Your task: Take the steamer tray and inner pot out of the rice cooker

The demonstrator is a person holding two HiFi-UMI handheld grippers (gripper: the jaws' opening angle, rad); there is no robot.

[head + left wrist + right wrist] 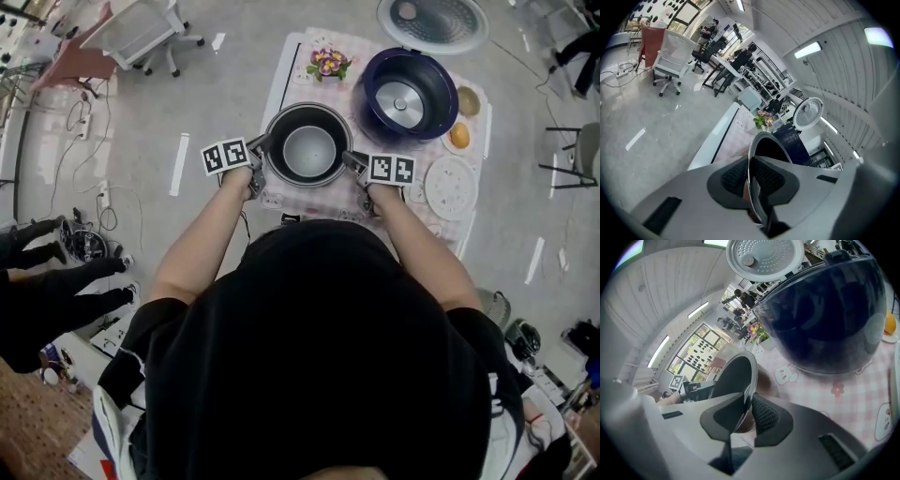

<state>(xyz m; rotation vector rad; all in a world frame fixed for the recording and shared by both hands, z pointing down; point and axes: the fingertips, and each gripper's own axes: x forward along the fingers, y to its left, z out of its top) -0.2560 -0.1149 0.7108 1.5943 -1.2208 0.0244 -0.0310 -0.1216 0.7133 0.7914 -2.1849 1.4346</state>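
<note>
Steel-grey inner pot (309, 145) is held at the table's (286, 94) near edge in the head view, apart from the dark blue rice cooker (410, 92) at the far right corner, with bare cloth between them. The left gripper (260, 150) and right gripper (354, 161) flank its rim.

Left gripper view: the jaws are pinched on the pot's thin rim (757, 140), with open floor to the left.

Right gripper view: the jaws are clamped on the opposite rim (751, 376), and the cooker (829, 310) looms just beyond.

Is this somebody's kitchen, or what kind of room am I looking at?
Probably a lab or open office workspace, not a home kitchen: a white office chair, rows of desks with people working, and cables trailing across the floor. The rice cooker sits on a clothed table.
</note>
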